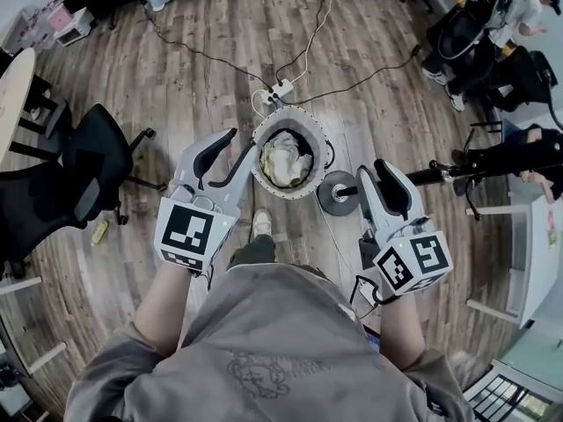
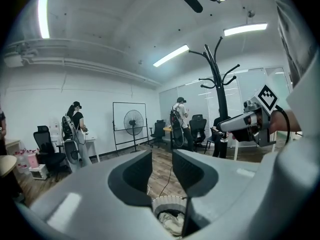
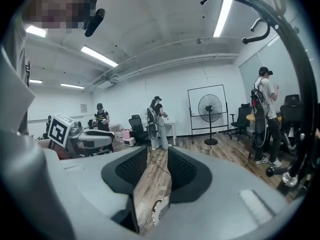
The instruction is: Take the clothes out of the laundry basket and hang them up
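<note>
A round white laundry basket [image 1: 260,172] stands on the wooden floor in front of me, with pale crumpled clothes [image 1: 283,158] inside. My left gripper [image 1: 242,141] reaches toward the basket's left rim and is open, with nothing between its fingers. In the left gripper view the basket [image 2: 167,204] and the clothes [image 2: 173,224] show low between the jaws. My right gripper [image 1: 369,170] hovers to the basket's right, above the coat rack's round base [image 1: 337,193]. It is open and empty too. The black coat rack [image 2: 217,84] rises on the right, its hooks [image 3: 260,24] bare.
A black office chair [image 1: 88,170] sits to the left. A power strip with cables [image 1: 280,89] lies just beyond the basket. A white table [image 1: 541,253] is at the right. A standing fan [image 2: 133,121] and several people are farther back in the room.
</note>
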### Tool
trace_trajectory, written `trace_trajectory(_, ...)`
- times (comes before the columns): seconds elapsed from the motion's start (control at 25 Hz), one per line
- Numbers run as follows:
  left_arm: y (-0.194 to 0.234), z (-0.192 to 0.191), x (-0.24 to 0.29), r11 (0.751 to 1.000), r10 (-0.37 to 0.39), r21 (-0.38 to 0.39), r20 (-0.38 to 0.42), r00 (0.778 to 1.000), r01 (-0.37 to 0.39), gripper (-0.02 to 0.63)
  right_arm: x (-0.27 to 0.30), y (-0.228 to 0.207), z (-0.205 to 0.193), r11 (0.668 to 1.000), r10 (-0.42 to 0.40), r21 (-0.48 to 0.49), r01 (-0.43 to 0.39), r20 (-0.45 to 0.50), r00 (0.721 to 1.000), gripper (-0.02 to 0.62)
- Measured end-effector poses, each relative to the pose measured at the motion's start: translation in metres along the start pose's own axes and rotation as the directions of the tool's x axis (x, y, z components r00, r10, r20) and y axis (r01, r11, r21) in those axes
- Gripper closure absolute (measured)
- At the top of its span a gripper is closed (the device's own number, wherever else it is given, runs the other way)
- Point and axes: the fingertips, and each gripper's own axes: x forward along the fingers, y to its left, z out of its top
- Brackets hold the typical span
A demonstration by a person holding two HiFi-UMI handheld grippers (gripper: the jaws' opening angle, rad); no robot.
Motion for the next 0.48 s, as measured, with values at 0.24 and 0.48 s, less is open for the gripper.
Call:
trace_trajectory(0.24,0.032,-0.003,0.028,1.0,-0.017,0.011,-0.017,1.0,0.017,0.482,0.044,-0.011,0.003,1.0,-0.007,0.019,0.008,-0.018,1.0,0.436)
trace_trajectory(0.48,0.034,-0.003,0.054,0.999,-0.032,0.009,-0.043,0.999,0.032,0.482,0.06,-0.029,0.0,0.999,0.0,0.049,0.002,-0.043,0.999,0.436)
